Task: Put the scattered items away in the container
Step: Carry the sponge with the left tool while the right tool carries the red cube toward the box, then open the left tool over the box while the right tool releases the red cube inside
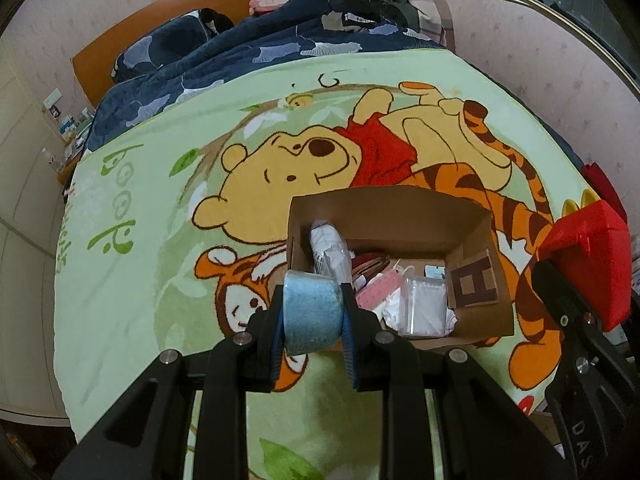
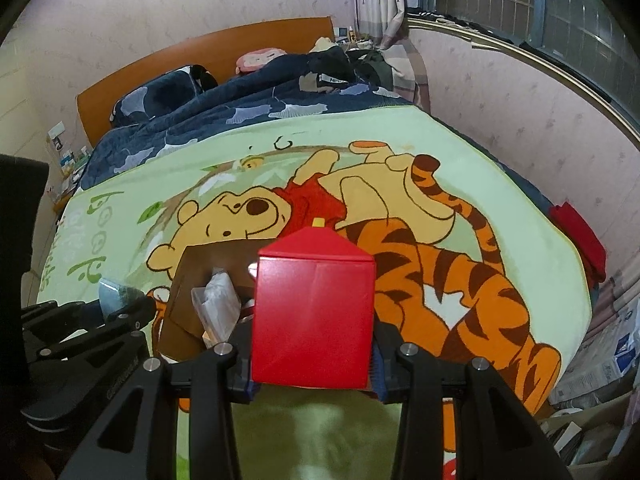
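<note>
An open cardboard box (image 1: pixel 400 210) sits on the cartoon blanket, holding a white packet, a pink item, a clear plastic case (image 1: pixel 426 308) and a card with a letter H. My left gripper (image 1: pixel 313 320) is shut on a light blue roll (image 1: pixel 312 312), held just over the box's near left corner. My right gripper (image 2: pixel 314 354) is shut on a red box (image 2: pixel 314 316) with a yellow knob behind its top, held over the right side of the cardboard box (image 2: pixel 208 260). The red box (image 1: pixel 580 252) also shows at the right edge of the left wrist view.
The green cartoon blanket (image 1: pixel 140 240) covers the near half of a bed; a dark blue quilt (image 1: pixel 240 52) with clothes lies beyond, against an orange headboard. A red cloth (image 2: pixel 580 240) lies at the bed's right edge. Boxes and clutter (image 2: pixel 592 360) stand on the floor at right.
</note>
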The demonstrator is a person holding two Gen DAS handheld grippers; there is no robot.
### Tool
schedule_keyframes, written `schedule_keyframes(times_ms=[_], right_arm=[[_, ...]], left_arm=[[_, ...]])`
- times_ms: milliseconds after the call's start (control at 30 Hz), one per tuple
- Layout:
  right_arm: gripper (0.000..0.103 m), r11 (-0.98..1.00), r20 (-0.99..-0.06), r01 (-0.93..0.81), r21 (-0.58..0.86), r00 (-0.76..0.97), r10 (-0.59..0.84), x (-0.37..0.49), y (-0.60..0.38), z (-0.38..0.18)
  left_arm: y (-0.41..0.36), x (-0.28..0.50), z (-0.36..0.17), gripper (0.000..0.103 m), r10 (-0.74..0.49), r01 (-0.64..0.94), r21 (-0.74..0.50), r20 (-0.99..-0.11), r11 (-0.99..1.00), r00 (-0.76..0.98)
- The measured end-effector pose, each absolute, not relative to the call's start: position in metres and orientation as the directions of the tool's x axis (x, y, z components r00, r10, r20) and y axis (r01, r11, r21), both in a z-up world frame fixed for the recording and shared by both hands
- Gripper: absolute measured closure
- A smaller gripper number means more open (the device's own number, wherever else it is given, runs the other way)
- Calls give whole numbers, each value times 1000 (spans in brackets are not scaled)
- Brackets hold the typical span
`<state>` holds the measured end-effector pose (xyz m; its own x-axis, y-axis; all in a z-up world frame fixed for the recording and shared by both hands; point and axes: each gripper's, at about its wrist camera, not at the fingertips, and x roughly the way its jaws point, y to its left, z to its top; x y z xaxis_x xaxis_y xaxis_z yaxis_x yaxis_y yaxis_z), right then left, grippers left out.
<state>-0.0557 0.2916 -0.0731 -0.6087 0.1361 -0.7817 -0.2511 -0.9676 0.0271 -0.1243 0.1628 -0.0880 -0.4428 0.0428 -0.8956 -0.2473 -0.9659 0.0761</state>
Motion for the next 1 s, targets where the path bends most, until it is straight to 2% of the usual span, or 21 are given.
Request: schedule_keyframes(times_ms=[600, 733, 800, 867, 1000], right_arm=[[62, -970, -799, -244, -2, -583, 148, -79, 295, -88], [62, -978, -817, -209, 11, -566, 112, -89, 296, -96], [62, -983, -832, -183, 16, -548, 88, -95, 295, -101], [61, -985, -844, -171, 26, -532, 70, -99, 295, -106], [57, -982, -845, -185, 42, -530, 64, -99, 299, -107]], left_arm=[[181, -157, -113, 78, 45, -316, 93, -914, -944, -402], [183, -165, -122, 78, 45, -328, 88, -925, -941, -378], [185, -169, -125, 72, 41, -331, 92, -926, -939, -375], [186, -170, -126, 50, 41, -337, 95, -926, -937, -376], [183, -173, -124, 37, 32, -331, 110, -919, -937, -394]])
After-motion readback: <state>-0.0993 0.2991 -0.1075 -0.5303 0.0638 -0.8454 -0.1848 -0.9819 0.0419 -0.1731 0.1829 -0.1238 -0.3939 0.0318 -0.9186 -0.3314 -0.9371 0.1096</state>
